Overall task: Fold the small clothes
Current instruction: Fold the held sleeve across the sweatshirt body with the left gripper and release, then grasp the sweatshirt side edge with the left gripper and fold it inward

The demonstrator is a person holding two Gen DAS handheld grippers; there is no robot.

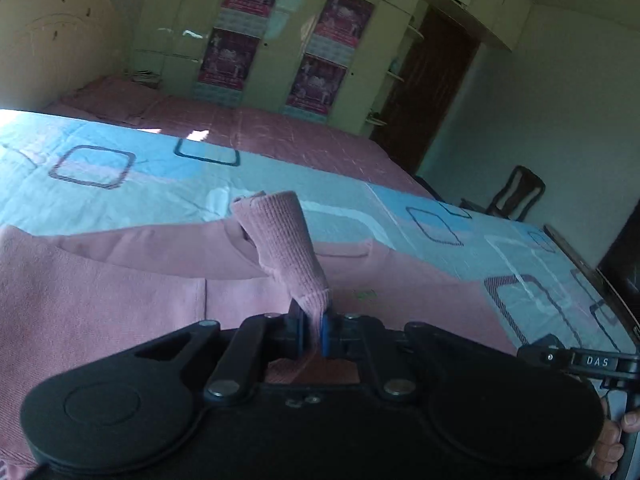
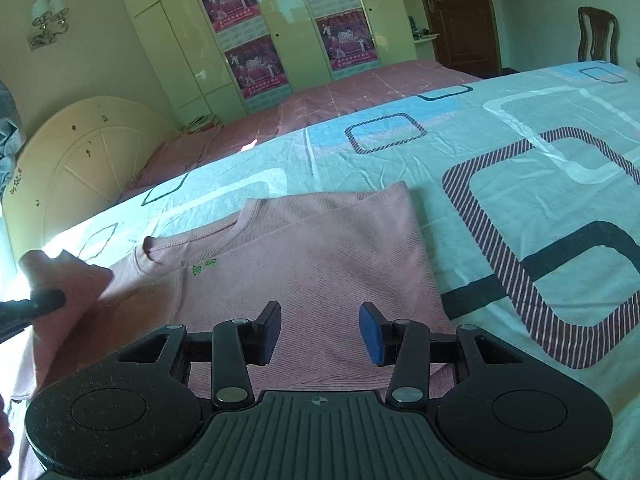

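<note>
The left tongs point(image 1: 314, 334) are clamped on the ribbed cuff point(image 1: 280, 236) of a pink sweater point(image 2: 312, 256), lifting the sleeve at the centre of the left wrist view. The right tongs point(image 2: 320, 332) stand partly open with nothing between them, low in the right wrist view above the sweater. It lies on the blue patterned bedsheet point(image 2: 520, 148), one side folded over.

Both wrist views low over bed point(image 1: 120, 184), facing wardrobe point(image 2: 192, 40)
</note>
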